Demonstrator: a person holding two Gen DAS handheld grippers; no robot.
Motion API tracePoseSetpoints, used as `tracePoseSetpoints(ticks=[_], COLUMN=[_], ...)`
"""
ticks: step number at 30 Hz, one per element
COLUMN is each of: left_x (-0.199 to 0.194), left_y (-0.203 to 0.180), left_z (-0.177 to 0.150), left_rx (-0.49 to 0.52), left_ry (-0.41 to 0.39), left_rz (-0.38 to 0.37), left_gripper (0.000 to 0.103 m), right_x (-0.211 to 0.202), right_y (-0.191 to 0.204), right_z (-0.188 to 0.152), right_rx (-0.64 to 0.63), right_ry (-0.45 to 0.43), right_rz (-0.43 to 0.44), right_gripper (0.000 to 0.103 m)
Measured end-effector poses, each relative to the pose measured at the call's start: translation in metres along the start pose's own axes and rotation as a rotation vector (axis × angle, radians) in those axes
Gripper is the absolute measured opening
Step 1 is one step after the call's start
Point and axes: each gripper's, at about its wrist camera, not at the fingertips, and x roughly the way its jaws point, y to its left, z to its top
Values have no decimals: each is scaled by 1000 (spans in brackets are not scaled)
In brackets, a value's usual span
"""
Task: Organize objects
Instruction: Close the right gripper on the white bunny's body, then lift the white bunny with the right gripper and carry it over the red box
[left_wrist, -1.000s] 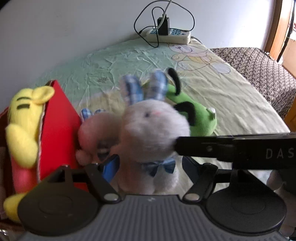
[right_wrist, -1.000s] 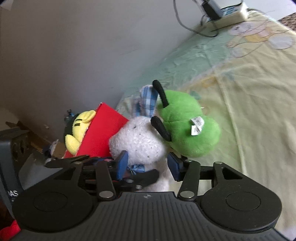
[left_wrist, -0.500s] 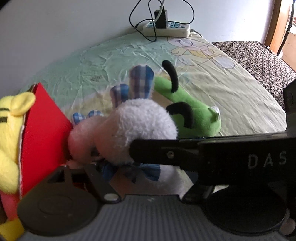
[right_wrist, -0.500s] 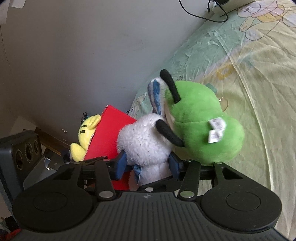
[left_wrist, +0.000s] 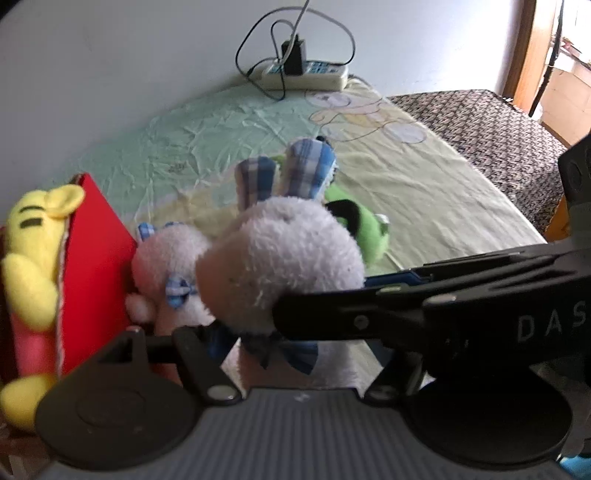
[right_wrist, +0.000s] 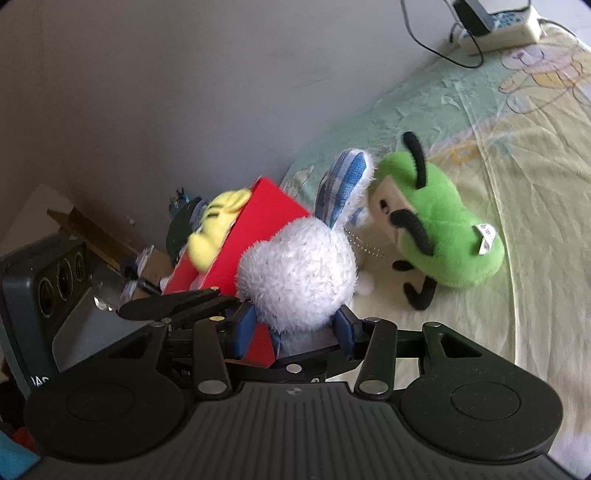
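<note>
White plush rabbit (right_wrist: 297, 273) sits between the blue pads (right_wrist: 245, 328) of the right gripper (right_wrist: 293, 328), which pinch its fluffy body while the jaws are closing. The left gripper (left_wrist: 295, 343) is closing too; its pad (left_wrist: 218, 341) is beside the rabbit's bow (whether it presses, I cannot tell). Just left stands a red box (left_wrist: 94, 266) holding a yellow plush (left_wrist: 33, 254). A green plush dog (right_wrist: 439, 236) lies on the bedsheet (right_wrist: 535, 184) near the rabbit's checked ears (left_wrist: 280, 177).

White bunny (right_wrist: 295, 269) w/ blue-plaid ears (left_wrist: 306, 170) — green plush (right_wrist: 443, 229), yellow plush (left_wrist: 33, 251), red box (left_wrist: 96, 266).
</note>
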Motion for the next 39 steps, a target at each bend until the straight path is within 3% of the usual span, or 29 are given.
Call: tracePoseSetpoints(ticks=[15, 33, 39], left_x=[-50, -102, -133], left_y=[2, 42, 77], left_z=[-56, -120, -140], left_rx=[-73, -243, -283], left_ry=[-13, 32, 4], left_rz=[17, 165, 197], left_gripper=[73, 73, 73], right_x=[13, 78, 104], right_y=[48, 110, 151], right_z=[-29, -55, -55], right_rx=[-157, -264, -303], right_ry=[150, 377, 378], right_rz=[30, 228, 284], right_gripper=[48, 46, 45])
